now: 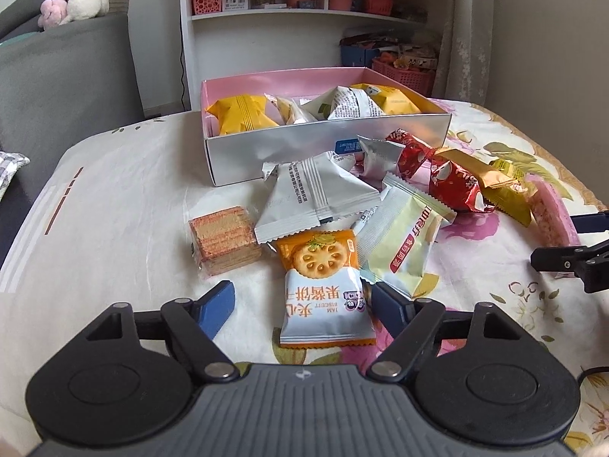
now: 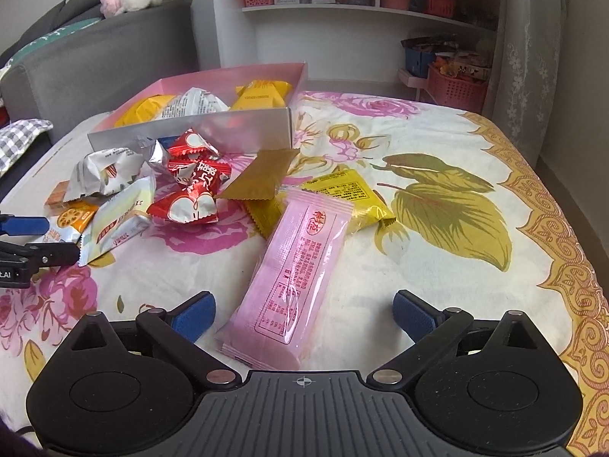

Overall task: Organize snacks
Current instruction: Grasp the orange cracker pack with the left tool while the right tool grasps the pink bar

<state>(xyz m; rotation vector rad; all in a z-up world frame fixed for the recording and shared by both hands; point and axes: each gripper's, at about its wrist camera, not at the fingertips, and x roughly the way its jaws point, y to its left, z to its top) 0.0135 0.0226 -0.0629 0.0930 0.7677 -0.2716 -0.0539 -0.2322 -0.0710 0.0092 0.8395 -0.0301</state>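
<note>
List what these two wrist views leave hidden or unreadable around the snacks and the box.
- Box floor: hidden in both views by its front wall and the packets inside.
- Near end of the pink wafer pack: the right hand-held gripper body covers it in the right wrist view.
- Small print on the white packet: too small in the left wrist view.
- Shelf contents: blurred, too far.

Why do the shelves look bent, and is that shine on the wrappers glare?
Left wrist view: the fisheye lens bows the white shelf and darkens the corners; the silver box wall reflects soft daylight. Right wrist view: same bending at the edges; glare streaks the pink packet and the red wrappers; both views are fairly sharp.
</note>
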